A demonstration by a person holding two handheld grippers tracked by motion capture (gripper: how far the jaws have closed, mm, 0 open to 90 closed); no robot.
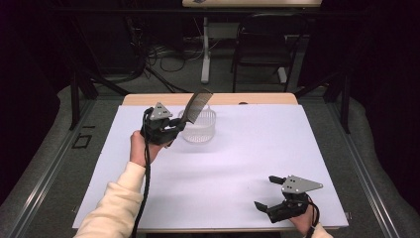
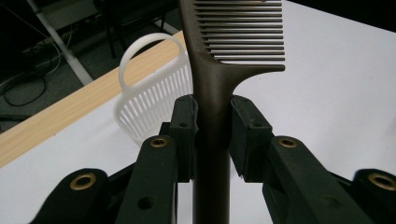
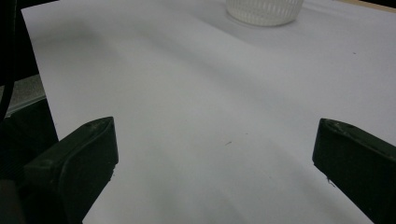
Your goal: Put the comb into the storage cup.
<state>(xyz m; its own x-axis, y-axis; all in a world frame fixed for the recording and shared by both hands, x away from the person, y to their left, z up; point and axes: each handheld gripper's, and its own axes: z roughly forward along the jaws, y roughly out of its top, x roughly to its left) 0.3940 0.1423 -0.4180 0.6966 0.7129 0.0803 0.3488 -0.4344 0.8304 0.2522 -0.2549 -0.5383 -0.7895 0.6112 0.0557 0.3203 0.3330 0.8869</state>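
High view: left tool (image 1: 174, 130) pinching comb (image 1: 196, 105) handle, lifted beside basket (image 1: 198, 126); drop-in left. Right tool (image 1: 266, 193) spread, idle on desk (image 1: 237, 148).

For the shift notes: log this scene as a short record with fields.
held item: comb, dark, clamped by its handle
holder: left hand-held gripper, shut on the comb
comb position: raised, teeth end over the basket
basket: white, slatted, with a loop handle, standing on the white sheet
right hand-held gripper: open, nothing between its jaws, low at the sheet's near right edge
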